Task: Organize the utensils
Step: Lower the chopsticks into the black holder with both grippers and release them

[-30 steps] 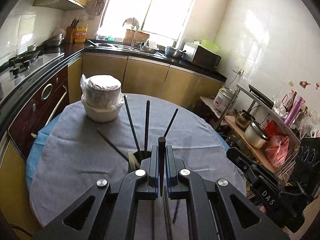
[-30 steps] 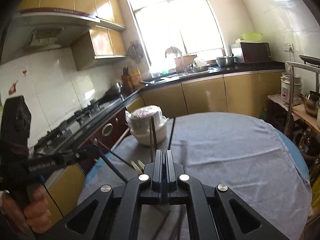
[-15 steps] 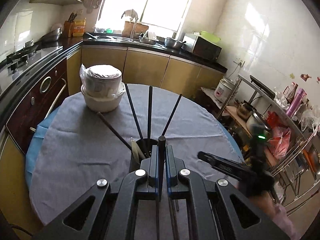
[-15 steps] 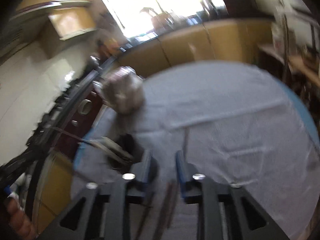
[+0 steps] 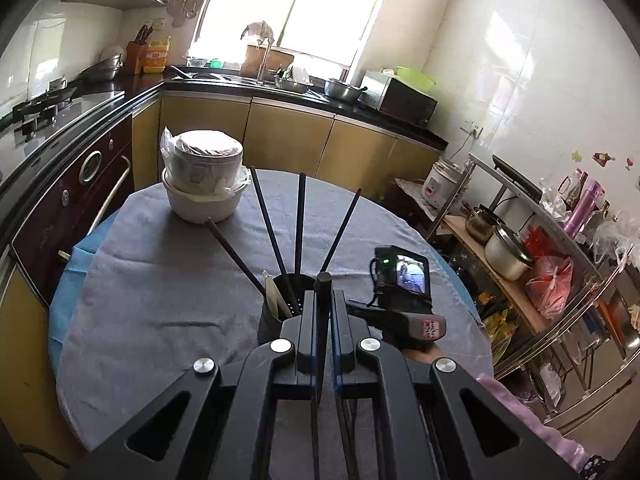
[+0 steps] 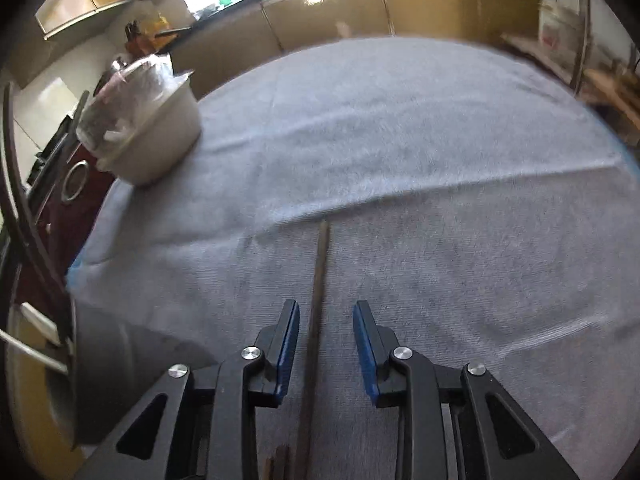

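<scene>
Right wrist: tongs (image 6: 325,334) spread astride chopstick (image 6: 318,280); bare cloth (image 6: 400,140) ahead.

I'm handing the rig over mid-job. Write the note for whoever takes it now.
Left claw: shut on a dark chopstick, held above the black holder.
Right claw: open, low over the grey cloth, straddling a brown chopstick lying flat.
Done: the holder already has several chopsticks standing in it.
Left: drop the left chopstick in, grasp the brown one, then collect the other sticks lying near the table edge.
</scene>
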Demonstrator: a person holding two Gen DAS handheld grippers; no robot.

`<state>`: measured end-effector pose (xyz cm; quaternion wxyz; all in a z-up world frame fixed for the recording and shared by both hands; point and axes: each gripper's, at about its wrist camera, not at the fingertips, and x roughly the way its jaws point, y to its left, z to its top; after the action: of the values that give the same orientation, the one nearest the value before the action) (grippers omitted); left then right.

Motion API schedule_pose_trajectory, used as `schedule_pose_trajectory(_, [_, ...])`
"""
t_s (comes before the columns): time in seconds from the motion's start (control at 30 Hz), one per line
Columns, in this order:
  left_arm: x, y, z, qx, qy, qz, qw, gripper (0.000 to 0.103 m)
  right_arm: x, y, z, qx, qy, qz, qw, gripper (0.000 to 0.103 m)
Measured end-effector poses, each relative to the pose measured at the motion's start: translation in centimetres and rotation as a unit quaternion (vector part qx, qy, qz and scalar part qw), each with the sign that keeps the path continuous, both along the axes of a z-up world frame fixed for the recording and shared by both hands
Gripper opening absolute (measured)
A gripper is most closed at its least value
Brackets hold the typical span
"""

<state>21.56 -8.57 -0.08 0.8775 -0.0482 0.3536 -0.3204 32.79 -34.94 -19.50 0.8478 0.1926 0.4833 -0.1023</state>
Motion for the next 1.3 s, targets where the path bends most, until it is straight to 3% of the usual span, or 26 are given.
schedule_pose_trajectory(0.07, [0.1, 0.0, -0.2, -0.004, 0.004, 0.000, 1.0000, 0.006, 0.1, 0.4, 0.0, -0.019, 0.006, 0.009, 1.000, 0.009])
schedule_pose_trajectory(0.1, [0.1, 0.0, -0.2, -0.005, 0.005, 0.001, 1.0000, 0.006, 0.0, 0.4, 0.1, -0.024, 0.008, 0.016, 1.000, 0.006])
schedule_pose_trajectory(0.17, [0.1, 0.1, -0.3, -0.006, 0.007, 0.005, 0.9999, 0.006, -0.3, 0.4, 0.2, -0.033, 0.013, 0.019, 0.999, 0.005])
schedule_pose_trajectory(0.3, [-0.1, 0.4, -0.1, -0.004, 0.006, 0.011, 0.9999, 0.006, -2.0, -0.7, 0.8, -0.006, -0.001, -0.001, 1.000, 0.005])
schedule_pose_trajectory(0.53, [-1.3, 0.5, 1.6, -0.008, -0.016, 0.014, 0.9997, 0.006, -8.9, -2.5, 7.1, 0.049, -0.135, -0.021, 0.989, 0.005])
schedule_pose_trajectory(0.7, [-2.1, 0.8, 3.5, -0.010, -0.040, 0.019, 0.9989, 0.006, -13.8, -1.7, 13.3, 0.052, -0.256, -0.012, 0.965, 0.004])
schedule_pose_trajectory(0.87, [-1.8, 0.9, 6.0, -0.011, -0.067, 0.027, 0.9973, 0.006, -15.9, 0.0, 18.5, 0.038, -0.336, -0.004, 0.941, 0.004])
schedule_pose_trajectory(1.03, [-0.7, 0.9, 8.1, -0.017, -0.082, 0.034, 0.9959, 0.006, -15.9, 2.3, 22.0, 0.013, -0.370, 0.010, 0.929, 0.003])
schedule_pose_trajectory(1.13, [0.2, 0.8, 9.2, -0.021, -0.090, 0.036, 0.9951, 0.006, -15.4, 4.0, 23.6, -0.009, -0.374, 0.026, 0.927, 0.003])
schedule_pose_trajectory(1.3, [1.8, 0.4, 10.4, -0.033, -0.092, 0.042, 0.9943, 0.006, -14.3, 5.5, 23.6, -0.025, -0.362, 0.045, 0.931, 0.003])
